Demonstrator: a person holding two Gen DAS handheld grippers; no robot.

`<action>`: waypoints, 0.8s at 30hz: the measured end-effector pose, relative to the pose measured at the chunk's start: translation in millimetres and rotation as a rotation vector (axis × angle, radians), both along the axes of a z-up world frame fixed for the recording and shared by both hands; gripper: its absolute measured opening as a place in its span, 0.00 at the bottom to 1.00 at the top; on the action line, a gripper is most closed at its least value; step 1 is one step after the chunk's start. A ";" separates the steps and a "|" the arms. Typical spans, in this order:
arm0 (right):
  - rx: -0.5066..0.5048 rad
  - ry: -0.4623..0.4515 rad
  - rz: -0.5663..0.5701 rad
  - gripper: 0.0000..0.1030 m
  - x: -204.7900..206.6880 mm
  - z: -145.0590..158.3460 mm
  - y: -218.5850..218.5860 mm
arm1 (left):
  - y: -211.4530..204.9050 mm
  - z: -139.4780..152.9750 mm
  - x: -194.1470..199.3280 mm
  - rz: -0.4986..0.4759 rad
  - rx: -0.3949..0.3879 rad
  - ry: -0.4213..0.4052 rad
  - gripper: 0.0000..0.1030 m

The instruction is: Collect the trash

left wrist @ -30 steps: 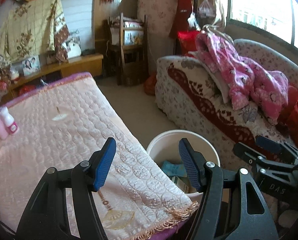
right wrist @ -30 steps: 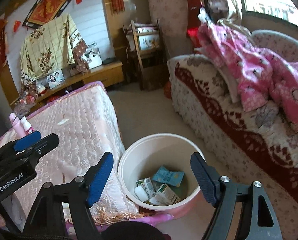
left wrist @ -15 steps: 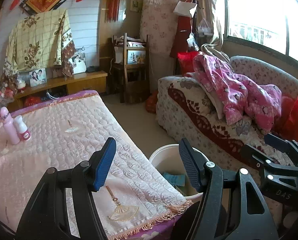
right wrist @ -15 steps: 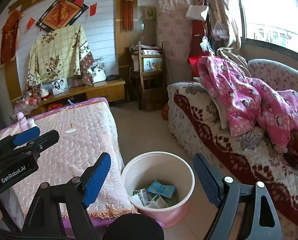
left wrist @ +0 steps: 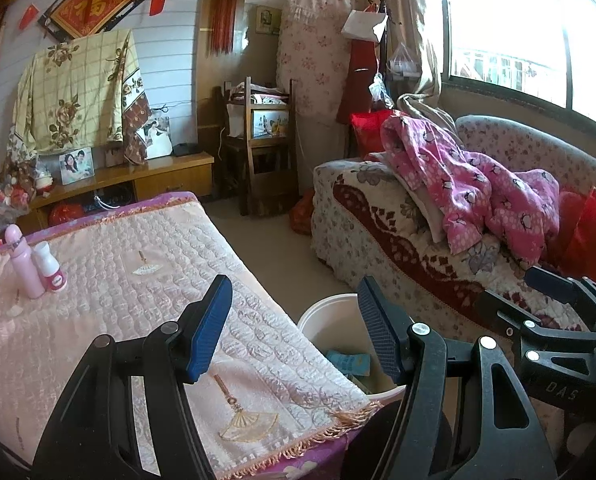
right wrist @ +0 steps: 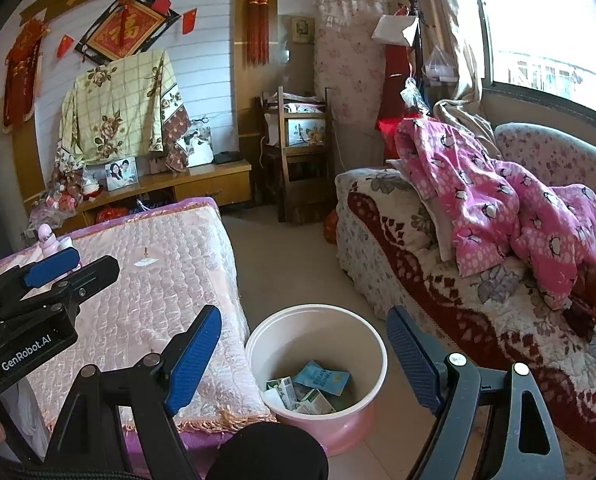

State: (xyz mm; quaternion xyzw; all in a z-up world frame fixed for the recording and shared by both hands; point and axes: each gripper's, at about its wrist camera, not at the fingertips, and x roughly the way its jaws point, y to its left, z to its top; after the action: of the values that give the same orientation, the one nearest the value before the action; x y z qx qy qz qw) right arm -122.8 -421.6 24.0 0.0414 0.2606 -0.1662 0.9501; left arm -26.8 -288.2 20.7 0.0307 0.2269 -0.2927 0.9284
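Over the near corner of the table: left gripper, jaws apart, nothing between the blue pads. Beside it, over the floor: right gripper, jaws wide, also empty. Below the right gripper, on the floor just beside the table's fringed near corner: pink-and-white bucket, holding trash, a blue packet and green-and-white cartons. On the table, under a quilted pink cloth, near its far left edge: two small pink bottles, upright, side by side. Past the bucket: sofa with a heaped pink blanket.
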 end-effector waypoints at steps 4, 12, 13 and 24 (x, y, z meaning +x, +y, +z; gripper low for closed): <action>0.003 0.007 -0.002 0.80 -1.1 -1.6 -0.3 | -0.4 -0.2 0.3 0.002 0.002 -0.003 0.62; 0.004 0.007 -0.003 0.80 -0.9 -2.2 -1.4 | 4.1 -2.4 0.6 0.005 0.003 0.006 0.62; 0.005 0.008 -0.004 0.80 -0.7 -2.6 -1.6 | 4.7 -2.8 1.1 0.004 0.004 0.008 0.62; 0.008 0.010 -0.007 0.81 -0.8 -4.2 -3.5 | 3.8 -7.9 5.3 -0.005 0.010 0.025 0.62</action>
State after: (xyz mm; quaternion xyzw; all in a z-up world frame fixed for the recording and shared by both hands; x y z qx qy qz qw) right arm -123.6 -425.1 19.8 0.0452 0.2659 -0.1688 0.9480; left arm -21.5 -284.5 12.8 0.0325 0.2399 -0.2942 0.9246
